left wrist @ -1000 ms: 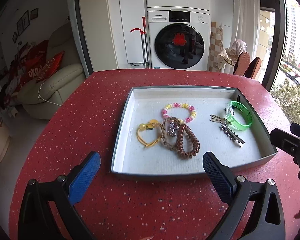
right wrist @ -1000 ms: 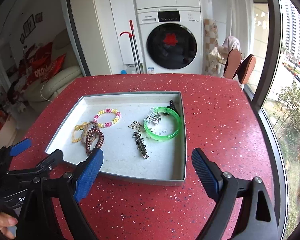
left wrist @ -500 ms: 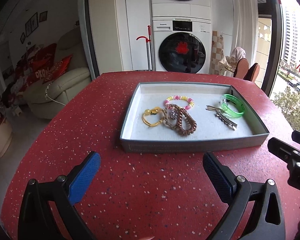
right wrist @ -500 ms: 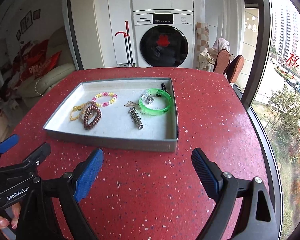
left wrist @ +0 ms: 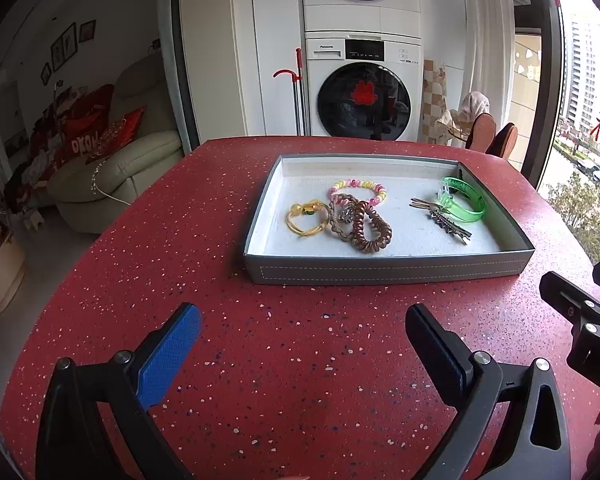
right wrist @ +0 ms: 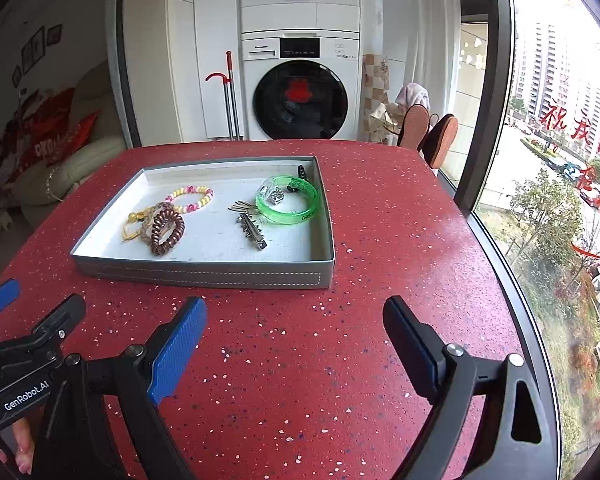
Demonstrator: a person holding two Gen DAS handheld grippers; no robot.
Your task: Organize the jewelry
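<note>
A grey tray (left wrist: 388,269) (right wrist: 204,270) with a white floor sits on the red table. In it lie a pink and yellow bead bracelet (left wrist: 358,189) (right wrist: 190,197), a yellow hair tie (left wrist: 306,220), a brown spiral hair tie (left wrist: 370,229) (right wrist: 166,232), a green bangle (left wrist: 462,204) (right wrist: 288,205) and a metal hair clip (left wrist: 448,224) (right wrist: 252,230). My left gripper (left wrist: 302,330) stands open in front of the tray with nothing between its fingers. My right gripper (right wrist: 294,320) is also open and empty, short of the tray's near right corner.
The red speckled table (left wrist: 180,240) (right wrist: 400,220) ends at a window on the right. Behind it stand a washing machine (left wrist: 362,88) (right wrist: 300,88), a red-handled mop (left wrist: 298,92) and a cream sofa (left wrist: 116,172). A hand (right wrist: 22,446) shows at the lower left.
Both grippers have drawn back from the tray: a second ago their fingers reached over its near edge, now they hover over bare table in front of it. The jewelry has not moved.
</note>
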